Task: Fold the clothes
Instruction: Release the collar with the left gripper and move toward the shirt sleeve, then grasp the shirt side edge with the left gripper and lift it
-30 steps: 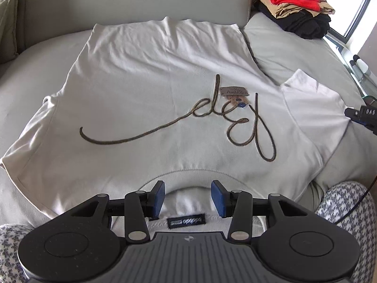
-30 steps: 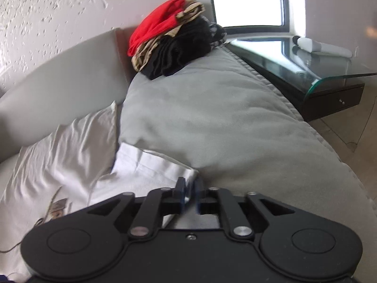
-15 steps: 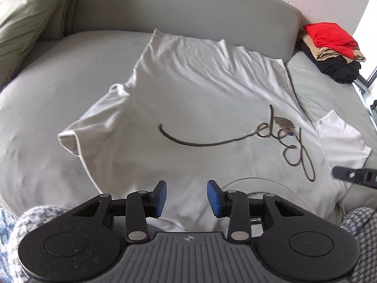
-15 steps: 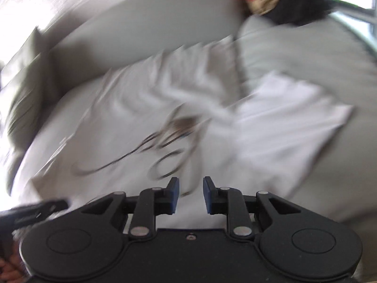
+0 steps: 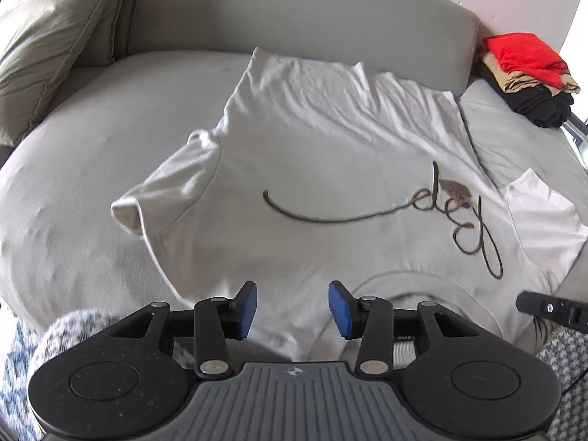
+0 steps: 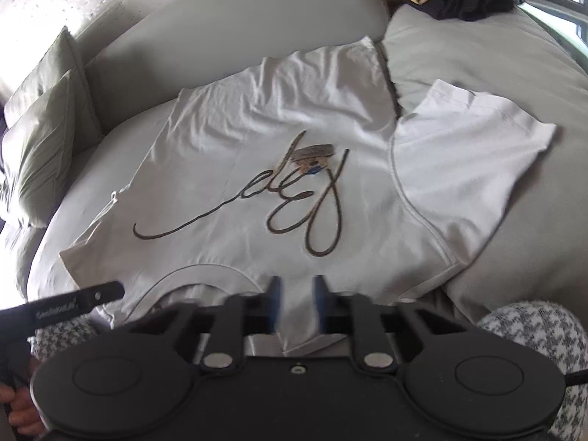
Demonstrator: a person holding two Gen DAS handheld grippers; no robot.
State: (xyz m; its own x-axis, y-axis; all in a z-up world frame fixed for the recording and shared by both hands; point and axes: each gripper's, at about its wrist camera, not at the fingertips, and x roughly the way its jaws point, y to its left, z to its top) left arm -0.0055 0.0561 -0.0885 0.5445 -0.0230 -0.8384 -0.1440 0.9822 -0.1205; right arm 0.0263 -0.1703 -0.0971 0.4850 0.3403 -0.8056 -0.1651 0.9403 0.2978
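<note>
A white T-shirt (image 5: 323, 154) with dark cursive script and a hang tag (image 5: 455, 191) lies face up on the grey sofa, collar toward me, sleeves spread out. It also shows in the right wrist view (image 6: 257, 169). My left gripper (image 5: 293, 308) is open and empty, over the left shoulder by the collar. My right gripper (image 6: 296, 301) is open and empty, over the right shoulder by the collar. Its tip shows in the left wrist view (image 5: 551, 308).
A stack of folded clothes, red on top (image 5: 525, 73), sits at the sofa's back right. Green cushions (image 5: 51, 44) lean at the back left. The grey sofa backrest (image 5: 294, 22) runs behind the shirt. Patterned fabric (image 6: 533, 334) lies at the near edge.
The right gripper let go of the right sleeve, opened and swung back to the shoulder near the collar. The left gripper moved left from the collar to the left shoulder, staying open.
</note>
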